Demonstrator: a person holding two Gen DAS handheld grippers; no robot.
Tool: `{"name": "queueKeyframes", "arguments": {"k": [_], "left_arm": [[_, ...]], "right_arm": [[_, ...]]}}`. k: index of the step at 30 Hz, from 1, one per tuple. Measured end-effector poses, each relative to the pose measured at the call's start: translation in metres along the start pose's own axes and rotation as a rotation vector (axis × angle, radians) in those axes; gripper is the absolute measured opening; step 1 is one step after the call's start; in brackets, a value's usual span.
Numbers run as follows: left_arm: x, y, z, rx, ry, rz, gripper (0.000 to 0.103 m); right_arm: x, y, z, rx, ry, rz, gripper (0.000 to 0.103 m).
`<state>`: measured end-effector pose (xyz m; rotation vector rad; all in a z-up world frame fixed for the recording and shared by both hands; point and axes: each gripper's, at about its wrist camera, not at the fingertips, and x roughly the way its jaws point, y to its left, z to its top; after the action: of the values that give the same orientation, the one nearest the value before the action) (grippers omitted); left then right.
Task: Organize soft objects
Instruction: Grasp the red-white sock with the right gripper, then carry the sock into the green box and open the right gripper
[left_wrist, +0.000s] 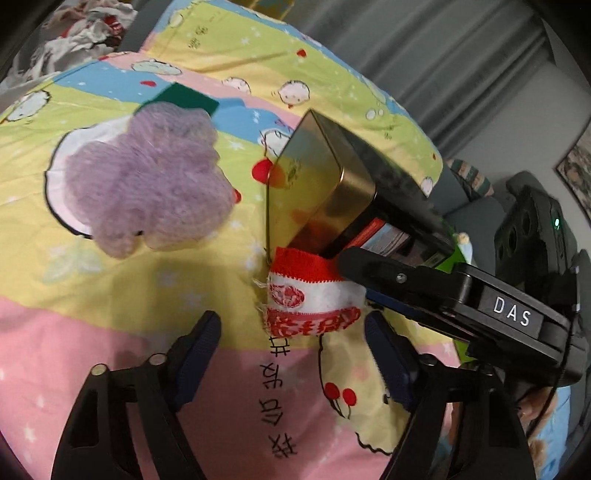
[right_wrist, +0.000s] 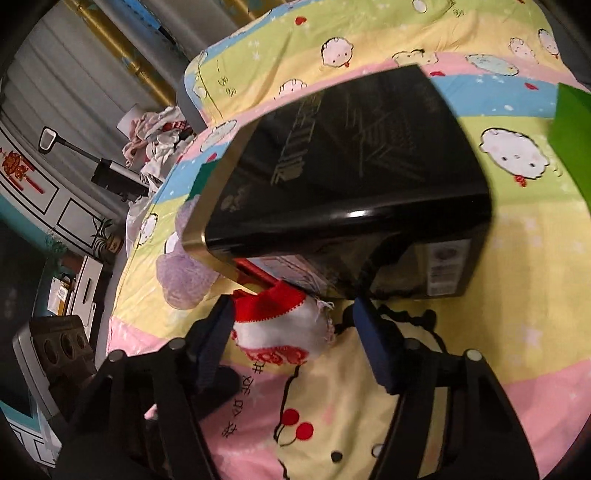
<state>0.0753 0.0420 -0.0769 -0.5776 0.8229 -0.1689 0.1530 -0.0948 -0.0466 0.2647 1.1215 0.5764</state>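
Observation:
A red and white cloth pouch (left_wrist: 314, 302) (right_wrist: 284, 328) lies on the cartoon-print bedsheet (left_wrist: 129, 314), against the front of a black and gold tin box (left_wrist: 332, 177) (right_wrist: 351, 166). My left gripper (left_wrist: 291, 325) is open, its fingertips on either side of the pouch's near end and clear of it. My right gripper (right_wrist: 293, 314) (left_wrist: 360, 277) comes in from the right and stands open around the pouch. Its left finger (right_wrist: 218, 325) touches the pouch and the right finger (right_wrist: 373, 332) stays apart. A purple mesh puff (left_wrist: 147, 184) (right_wrist: 181, 273) lies left of the box.
A dark green flat piece (left_wrist: 184, 98) lies beyond the puff, and a bright green sheet (right_wrist: 572, 140) sits at the right edge. Crumpled clothes (right_wrist: 159, 136) are heaped past the bed's far corner. A black cord (right_wrist: 402, 314) runs under the box.

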Motion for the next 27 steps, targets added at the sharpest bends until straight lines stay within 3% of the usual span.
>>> {"name": "queueKeyframes", "arguments": {"k": [4, 7, 11, 16, 27], "left_arm": [[0.007, -0.001, 0.002, 0.021, 0.002, -0.002, 0.055], [0.01, -0.006, 0.002, 0.04, 0.013, -0.017, 0.047], [0.004, -0.018, -0.002, 0.078, -0.001, 0.003, 0.047], [-0.011, -0.033, 0.002, 0.087, -0.034, -0.055, 0.047], [-0.022, -0.116, 0.016, 0.209, -0.1, -0.127, 0.047]], "right_arm": [[0.012, -0.003, 0.0, 0.015, 0.033, 0.036, 0.051], [0.013, -0.001, -0.001, 0.008, 0.036, 0.057, 0.045], [0.0, 0.004, -0.004, -0.029, 0.015, 0.041, 0.042], [-0.033, 0.011, -0.004, -0.056, -0.052, 0.027, 0.042], [-0.114, -0.013, 0.011, -0.033, -0.223, 0.015, 0.042]]}}
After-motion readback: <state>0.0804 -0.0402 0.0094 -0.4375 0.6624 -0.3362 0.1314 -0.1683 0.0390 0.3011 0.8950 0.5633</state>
